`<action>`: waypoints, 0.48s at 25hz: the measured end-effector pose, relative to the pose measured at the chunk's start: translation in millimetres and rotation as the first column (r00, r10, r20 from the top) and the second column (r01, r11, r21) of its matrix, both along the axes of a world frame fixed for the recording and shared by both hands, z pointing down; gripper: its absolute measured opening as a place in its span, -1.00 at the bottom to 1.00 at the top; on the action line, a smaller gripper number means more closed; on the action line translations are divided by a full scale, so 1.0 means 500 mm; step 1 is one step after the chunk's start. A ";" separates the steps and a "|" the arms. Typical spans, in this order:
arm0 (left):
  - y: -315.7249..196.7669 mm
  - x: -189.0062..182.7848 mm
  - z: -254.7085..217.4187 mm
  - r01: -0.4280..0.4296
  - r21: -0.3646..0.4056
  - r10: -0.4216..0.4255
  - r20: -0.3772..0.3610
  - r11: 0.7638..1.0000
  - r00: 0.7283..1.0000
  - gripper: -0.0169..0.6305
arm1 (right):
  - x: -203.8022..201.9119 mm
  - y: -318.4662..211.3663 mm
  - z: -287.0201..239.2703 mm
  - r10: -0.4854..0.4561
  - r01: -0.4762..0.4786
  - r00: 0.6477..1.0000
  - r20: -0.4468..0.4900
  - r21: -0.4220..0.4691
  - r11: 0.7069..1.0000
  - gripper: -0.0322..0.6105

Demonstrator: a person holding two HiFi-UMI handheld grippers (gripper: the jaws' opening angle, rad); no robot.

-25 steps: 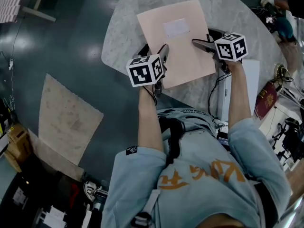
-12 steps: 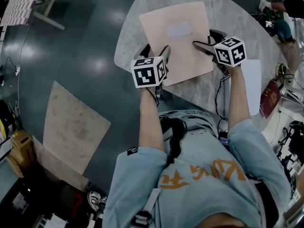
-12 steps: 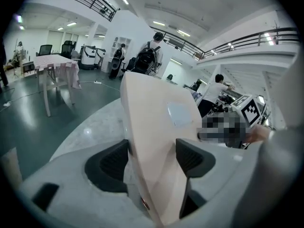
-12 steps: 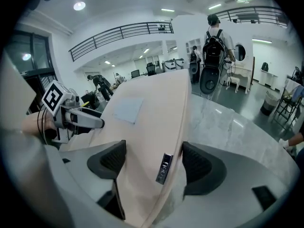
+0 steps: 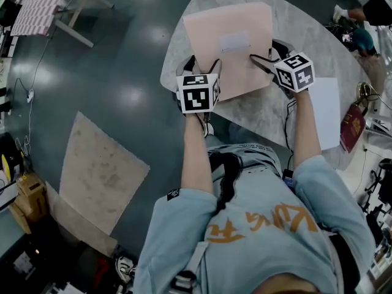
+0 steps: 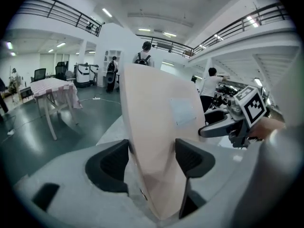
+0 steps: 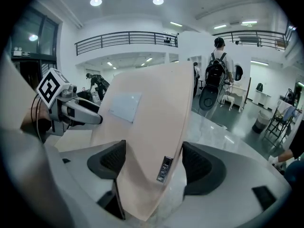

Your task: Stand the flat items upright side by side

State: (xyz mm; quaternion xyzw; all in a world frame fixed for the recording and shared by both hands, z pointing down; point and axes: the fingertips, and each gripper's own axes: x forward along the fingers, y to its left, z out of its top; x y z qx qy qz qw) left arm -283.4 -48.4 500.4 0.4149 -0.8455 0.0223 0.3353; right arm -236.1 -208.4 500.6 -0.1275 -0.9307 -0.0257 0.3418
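The pale pink paper envelope [image 5: 229, 45] stretches toward frame top, near corners clamped by left gripper [image 5: 203, 67] and right gripper [image 5: 266, 51].

My left gripper [image 6: 153, 159] clamps the upright pale pink folder [image 6: 152, 99], white label [image 6: 183, 112] toward my right gripper [image 6: 213, 127].

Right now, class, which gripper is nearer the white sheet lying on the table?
Right. The right gripper grips the pink folder on the edge beside the white sheet. The left gripper grips the opposite edge, farther away.
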 end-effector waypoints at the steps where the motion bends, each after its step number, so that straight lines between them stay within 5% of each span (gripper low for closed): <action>1: 0.005 -0.003 -0.008 -0.008 -0.008 0.008 0.018 1.000 1.000 0.05 | -0.001 0.006 -0.007 0.004 -0.005 1.000 0.014 0.011 1.000 0.26; 12: 0.036 0.009 -0.050 -0.096 -0.042 0.102 0.148 0.994 0.984 -0.04 | 0.029 0.034 -0.045 0.073 -0.096 0.985 0.159 0.142 0.985 0.26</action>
